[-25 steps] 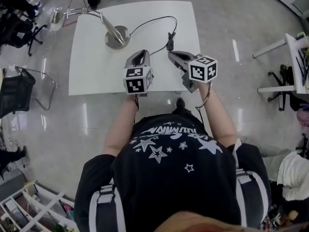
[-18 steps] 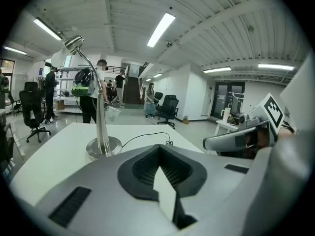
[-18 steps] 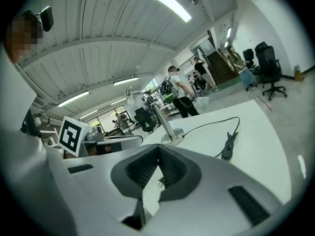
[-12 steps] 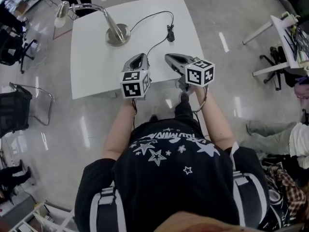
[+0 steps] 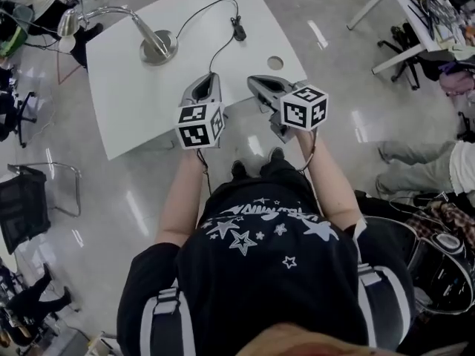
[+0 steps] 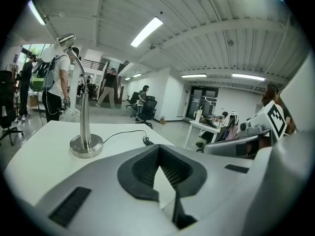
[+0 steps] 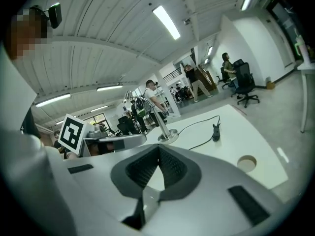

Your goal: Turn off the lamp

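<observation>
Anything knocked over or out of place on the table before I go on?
Nothing stands out. The lamp stands upright on the white table, its cord lying loose with the switch flat. The round hole looks like a cable port, not damage.

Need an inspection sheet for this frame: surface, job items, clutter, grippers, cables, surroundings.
Surface: white table, bare apart from the lamp and its cord; round hole near the right edge.
Job's things: lamp upright at the far left, head reaching past the table edge; lit or not, cannot tell. Switch lies on the table, untouched.
Clutter: nothing seen.
Grippers: left gripper and right gripper both shut and empty, above the table's near edge, short of the switch.
Cables: black cord loops from the lamp base to the switch, then runs toward the near edge.
Surroundings: shiny floor, black chair, other desks, people nearby.
</observation>
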`<state>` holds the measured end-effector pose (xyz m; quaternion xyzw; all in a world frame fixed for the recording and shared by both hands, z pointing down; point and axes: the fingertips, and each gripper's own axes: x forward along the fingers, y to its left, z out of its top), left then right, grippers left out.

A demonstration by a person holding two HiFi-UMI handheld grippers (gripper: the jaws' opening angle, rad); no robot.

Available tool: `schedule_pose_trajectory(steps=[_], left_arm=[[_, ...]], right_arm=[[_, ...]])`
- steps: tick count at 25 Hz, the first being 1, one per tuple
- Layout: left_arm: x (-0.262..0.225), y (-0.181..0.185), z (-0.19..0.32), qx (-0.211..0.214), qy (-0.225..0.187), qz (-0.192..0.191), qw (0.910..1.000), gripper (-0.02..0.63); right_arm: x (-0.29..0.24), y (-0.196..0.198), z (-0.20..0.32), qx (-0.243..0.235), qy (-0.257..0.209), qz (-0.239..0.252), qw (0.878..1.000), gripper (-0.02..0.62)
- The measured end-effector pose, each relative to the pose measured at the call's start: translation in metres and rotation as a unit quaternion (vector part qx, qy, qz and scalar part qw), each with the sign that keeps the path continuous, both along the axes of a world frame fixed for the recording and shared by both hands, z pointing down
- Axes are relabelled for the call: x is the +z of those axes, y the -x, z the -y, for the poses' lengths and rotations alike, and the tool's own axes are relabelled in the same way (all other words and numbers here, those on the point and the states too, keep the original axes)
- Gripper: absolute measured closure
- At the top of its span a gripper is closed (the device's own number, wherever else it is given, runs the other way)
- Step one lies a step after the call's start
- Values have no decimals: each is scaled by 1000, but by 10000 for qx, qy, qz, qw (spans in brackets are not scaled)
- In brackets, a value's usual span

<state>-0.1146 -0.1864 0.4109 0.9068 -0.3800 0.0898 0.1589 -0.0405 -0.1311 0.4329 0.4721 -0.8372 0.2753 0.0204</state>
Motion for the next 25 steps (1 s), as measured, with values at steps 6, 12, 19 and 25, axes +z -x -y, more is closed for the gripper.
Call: schedule_pose_trajectory(steps=[6,12,19,25], left_arm=[[-7,-10,-17,95,-88,-58,9999,595],[-12,-14,-45,45,-181,-64,9998,595],[-19,-17,-97,73,-175,-55,9998,595],[-24,-28,-133,141,-319,-55,9994,595]], right_arm=[[5,-11,-17,133,35,-18,9999,589],[-5,-16,-40,196,-209,-47,9996,589],[-12,-19,-91,271,-310,-8,9992,589],[-18,-33,-122,363,-462,-84,9982,589]])
